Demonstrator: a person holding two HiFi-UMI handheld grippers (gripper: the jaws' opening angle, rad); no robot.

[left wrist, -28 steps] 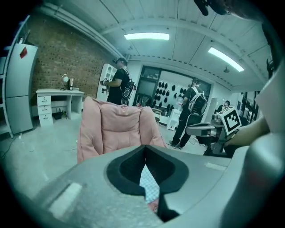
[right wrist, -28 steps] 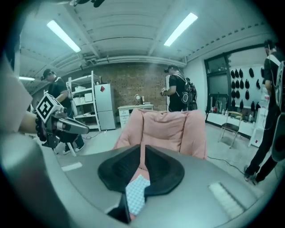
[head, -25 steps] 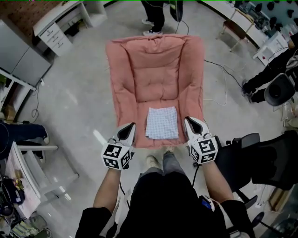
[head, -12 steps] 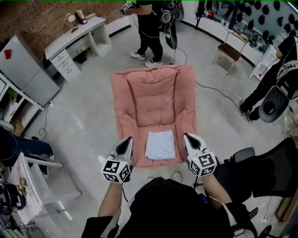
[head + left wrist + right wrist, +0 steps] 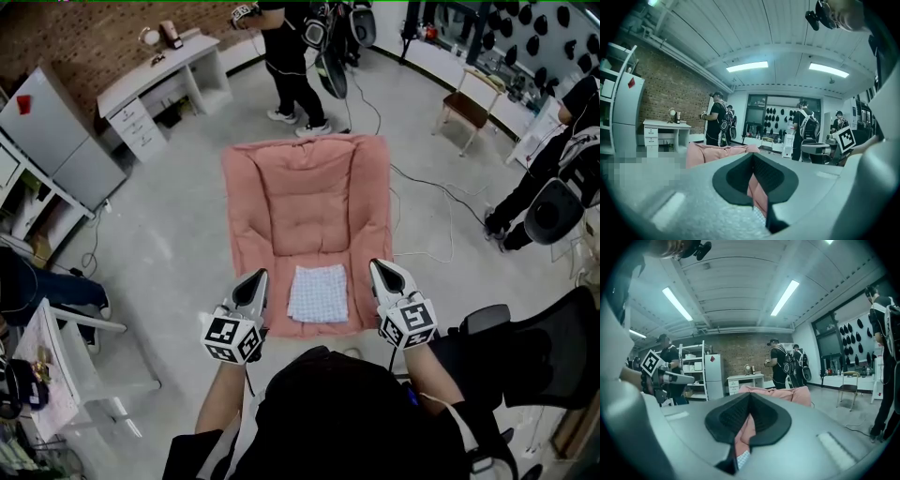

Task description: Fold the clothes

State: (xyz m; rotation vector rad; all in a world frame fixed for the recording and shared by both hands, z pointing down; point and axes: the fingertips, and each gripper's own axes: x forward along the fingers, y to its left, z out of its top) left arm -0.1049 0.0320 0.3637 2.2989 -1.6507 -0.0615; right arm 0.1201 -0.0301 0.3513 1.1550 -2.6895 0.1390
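The folded checked cloth (image 5: 317,293) is lying flat on the pink cushion (image 5: 307,202), nearly square, sides running 12-to-6 o'clock. The left gripper (image 5: 259,275) and right gripper (image 5: 378,266) are flanking it, jaws pressed together, empty.

No word, number or brand name can be read anywhere; the cubes on the left tongs (image 5: 255,278) and the right tongs (image 5: 382,270) carry black-and-white square markers (image 5: 233,337), patterns rather than letters; a small red tag (image 5: 25,103) on the tall grey cabinet (image 5: 66,155) is too small to read
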